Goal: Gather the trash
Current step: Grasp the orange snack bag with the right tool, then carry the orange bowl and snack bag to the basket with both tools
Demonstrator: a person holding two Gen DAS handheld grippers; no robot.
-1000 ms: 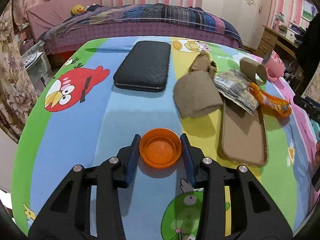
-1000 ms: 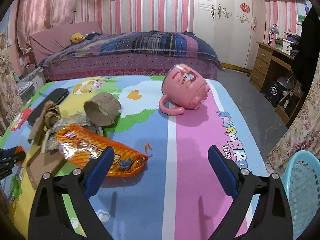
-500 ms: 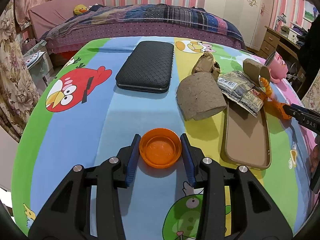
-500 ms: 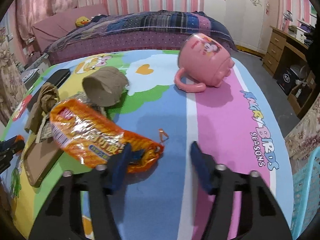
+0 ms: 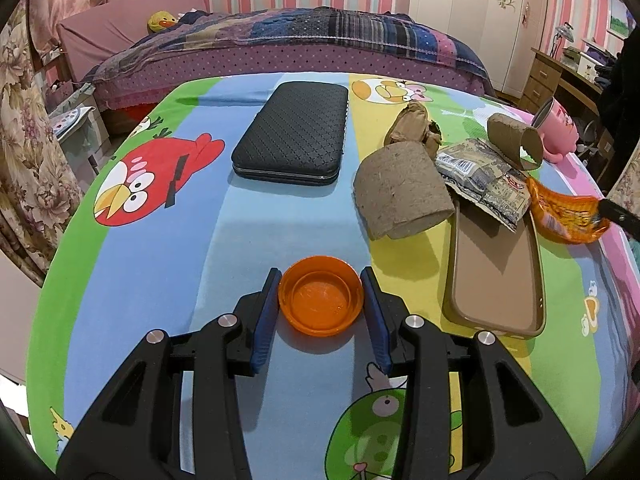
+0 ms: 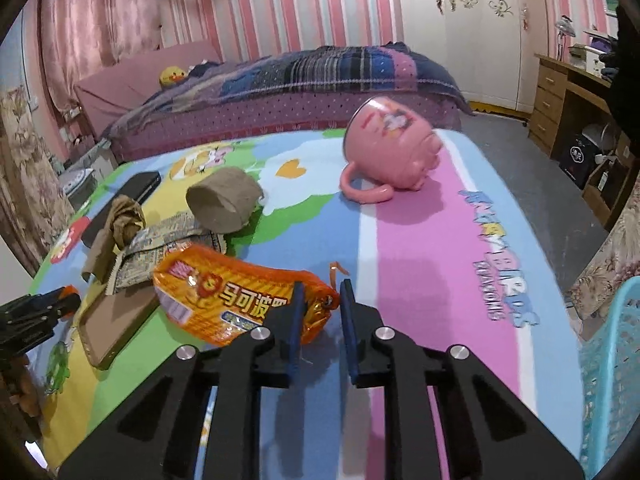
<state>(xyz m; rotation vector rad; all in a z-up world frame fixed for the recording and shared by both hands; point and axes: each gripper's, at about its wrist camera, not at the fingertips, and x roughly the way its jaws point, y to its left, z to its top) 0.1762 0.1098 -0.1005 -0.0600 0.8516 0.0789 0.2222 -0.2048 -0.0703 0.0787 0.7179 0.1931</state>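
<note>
My left gripper [image 5: 320,274] is shut on a small orange lid [image 5: 322,300] low over the cartoon-print cloth [image 5: 160,260]. An orange snack wrapper [image 6: 224,292] lies to the right, also seen as the orange snack wrapper [image 5: 564,216] in the left wrist view. My right gripper [image 6: 322,292] is closing, and the wrapper's crimped right end sits between its jaws. The left pad overlaps the wrapper, while a thin gap shows at the right pad. Beside it lie a silver wrapper [image 5: 480,172], crumpled brown paper [image 5: 414,128] and two cardboard tubes [image 5: 400,192] [image 5: 514,140].
A black zipped case [image 5: 292,132] lies at the back of the table and a brown tray-like case [image 5: 496,276] under the trash. A pink mug [image 6: 392,152] lies on its side. A light blue mesh basket [image 6: 612,360] stands off the table's right edge. A bed stands behind.
My right gripper moved in on the orange wrapper and its jaws went from wide apart to narrow around the wrapper's end. The left gripper kept still with the lid.
</note>
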